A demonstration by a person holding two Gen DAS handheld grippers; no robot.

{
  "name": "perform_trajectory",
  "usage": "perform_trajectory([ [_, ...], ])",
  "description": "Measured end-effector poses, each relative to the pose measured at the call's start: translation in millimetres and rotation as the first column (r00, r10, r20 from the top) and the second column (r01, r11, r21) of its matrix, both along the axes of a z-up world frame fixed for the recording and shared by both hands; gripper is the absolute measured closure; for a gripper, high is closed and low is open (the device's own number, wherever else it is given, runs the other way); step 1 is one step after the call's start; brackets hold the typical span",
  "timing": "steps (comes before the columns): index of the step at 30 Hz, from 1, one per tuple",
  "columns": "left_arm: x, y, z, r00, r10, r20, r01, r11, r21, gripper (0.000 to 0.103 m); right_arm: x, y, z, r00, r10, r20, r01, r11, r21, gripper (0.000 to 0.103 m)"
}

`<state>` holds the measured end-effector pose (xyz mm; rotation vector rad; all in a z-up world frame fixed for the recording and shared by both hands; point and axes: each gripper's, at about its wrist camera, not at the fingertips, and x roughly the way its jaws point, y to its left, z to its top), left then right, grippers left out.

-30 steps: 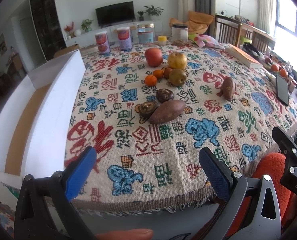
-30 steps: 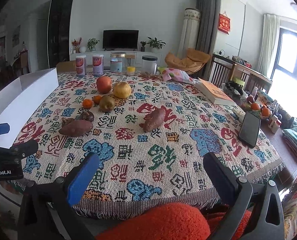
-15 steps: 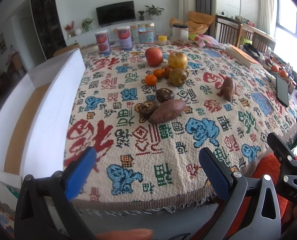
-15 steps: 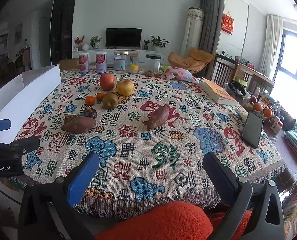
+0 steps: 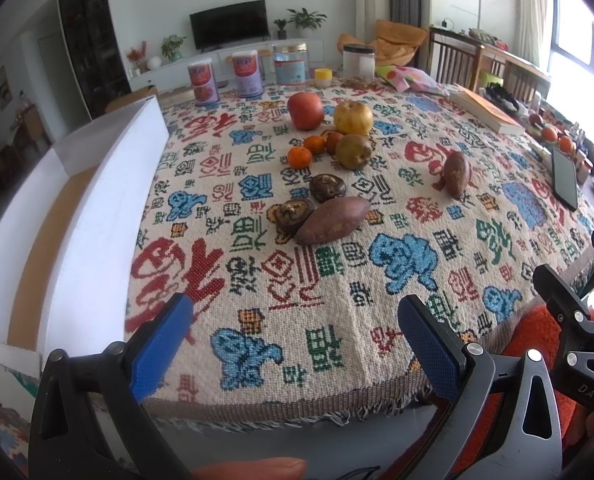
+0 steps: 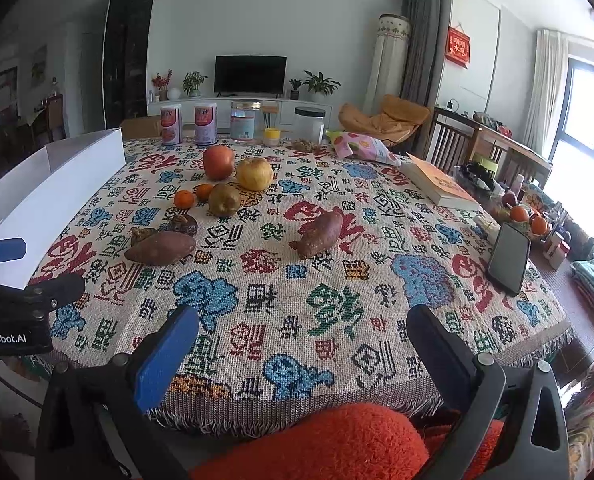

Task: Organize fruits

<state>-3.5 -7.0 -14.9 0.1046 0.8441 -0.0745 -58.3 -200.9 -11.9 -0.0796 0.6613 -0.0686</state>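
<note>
On the patterned tablecloth lie a red apple, a yellow pear, a brownish pear, two small oranges, two dark mushrooms, a sweet potato and a second sweet potato to the right. The same group shows in the right wrist view around the apple and the sweet potatoes. My left gripper is open and empty at the table's near edge. My right gripper is open and empty, right of the left one.
A white open box stands along the table's left side. Cans and jars line the far edge. A book, a snack bag and a phone lie on the right. An orange fluffy cushion is below the near edge.
Both grippers have risen and tilted slightly toward the table; the right gripper's view now sits a little higher. Nothing on the table has moved.
</note>
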Motion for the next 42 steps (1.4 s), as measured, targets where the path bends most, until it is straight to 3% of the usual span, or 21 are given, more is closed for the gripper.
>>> perform_trajectory([
  [42, -1.3, 3.1, -6.4, 1.0, 0.005, -0.021, -0.005, 1.0, 0.003, 0.001, -0.1, -0.4, -0.9, 1.0, 0.0, 0.0, 0.0, 1.0, 0.004, 0.0],
])
